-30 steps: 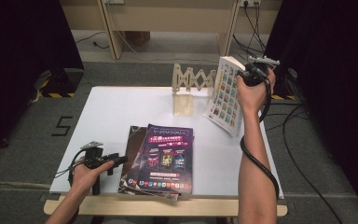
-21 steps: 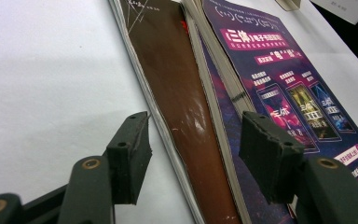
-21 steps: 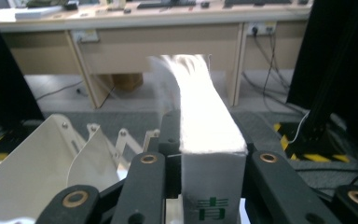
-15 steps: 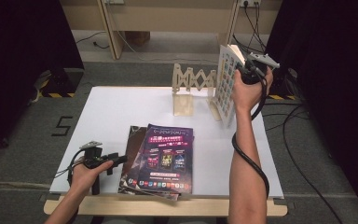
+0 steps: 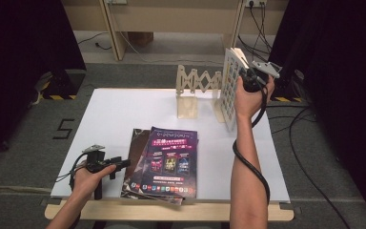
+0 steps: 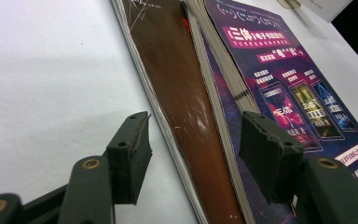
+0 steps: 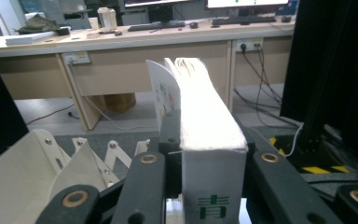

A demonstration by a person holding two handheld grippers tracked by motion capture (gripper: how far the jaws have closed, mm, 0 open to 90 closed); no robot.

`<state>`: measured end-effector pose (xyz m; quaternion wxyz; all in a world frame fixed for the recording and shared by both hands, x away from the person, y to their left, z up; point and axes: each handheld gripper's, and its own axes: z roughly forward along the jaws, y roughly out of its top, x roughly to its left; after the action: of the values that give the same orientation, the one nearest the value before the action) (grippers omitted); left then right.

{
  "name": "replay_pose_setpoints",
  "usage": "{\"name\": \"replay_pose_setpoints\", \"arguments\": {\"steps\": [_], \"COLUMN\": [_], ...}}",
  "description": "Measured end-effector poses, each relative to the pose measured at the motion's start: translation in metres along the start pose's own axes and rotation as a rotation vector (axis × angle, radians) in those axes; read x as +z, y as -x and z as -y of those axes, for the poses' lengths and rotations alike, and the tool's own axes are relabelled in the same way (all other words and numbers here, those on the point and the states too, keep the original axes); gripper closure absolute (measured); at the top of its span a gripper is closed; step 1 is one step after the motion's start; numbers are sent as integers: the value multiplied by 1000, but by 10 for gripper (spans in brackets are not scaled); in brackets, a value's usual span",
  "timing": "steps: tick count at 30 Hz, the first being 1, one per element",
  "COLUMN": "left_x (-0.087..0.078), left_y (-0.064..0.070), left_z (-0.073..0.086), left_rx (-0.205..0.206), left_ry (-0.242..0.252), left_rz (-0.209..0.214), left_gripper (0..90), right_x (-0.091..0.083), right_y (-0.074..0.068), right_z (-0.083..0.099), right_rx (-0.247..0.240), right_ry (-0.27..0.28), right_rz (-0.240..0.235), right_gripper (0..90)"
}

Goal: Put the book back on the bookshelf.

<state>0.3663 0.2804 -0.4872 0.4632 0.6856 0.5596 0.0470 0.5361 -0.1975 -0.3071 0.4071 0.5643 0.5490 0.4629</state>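
Count: two hand-held black two-jaw grippers, one thick white book with a grid-patterned cover (image 5: 230,88), one pale wooden accordion-type book rack (image 5: 198,93), and a flat stack of glossy books whose number cannot be told; two covers show, a purple one (image 5: 167,160) over a brown one (image 5: 136,150).

Change against the frame 1.0 s back: the white book has swung from a lean toward the person to nearly upright, and has shifted closer to the rack's right end plate. The left gripper (image 5: 116,164) and the stack have not moved.

Right gripper (image 5: 245,76): jaws pressed against both faces of the white book near its top edge, spine toward the camera in the right gripper view (image 7: 209,154). The book hangs below the gripper, its lower edge close to the white tabletop (image 5: 124,112); contact cannot be told. The rack stands just left of this gripper.

Left gripper: jaws spread wide, holding nothing, low over the table, the stack's left edge lying between and ahead of them (image 6: 186,126).
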Motion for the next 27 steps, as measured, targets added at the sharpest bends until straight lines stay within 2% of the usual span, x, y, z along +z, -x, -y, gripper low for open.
{"name": "replay_pose_setpoints", "arguments": {"steps": [4,8,14,21,24,26,27], "left_x": [-1,-1,0,0,1,0,0], "left_y": [0,1,2,1,1,1,1], "left_z": [0,0,1,1,1,1,1], "left_rx": [-4,1,3,1,2,1,2], "left_ry": [2,1,-1,-4,-4,-2,-1], "left_rz": [-3,3,3,1,3,3,3], "left_gripper": [421,421,420,419,420,420,420], "right_x": [-4,-9,-12,-7,-1,2,3], "right_y": [-4,-5,2,12,14,15,16], "right_z": [10,15,9,0,-2,-2,-2], "right_rx": [-23,-8,17,12,-19,-24,-42], "right_ry": [0,-22,-65,-124,-161,-181,-188], "right_rz": [14,4,-18,-29,-30,-29,-23], "right_gripper": [727,703,671,612,607,645,665]}}
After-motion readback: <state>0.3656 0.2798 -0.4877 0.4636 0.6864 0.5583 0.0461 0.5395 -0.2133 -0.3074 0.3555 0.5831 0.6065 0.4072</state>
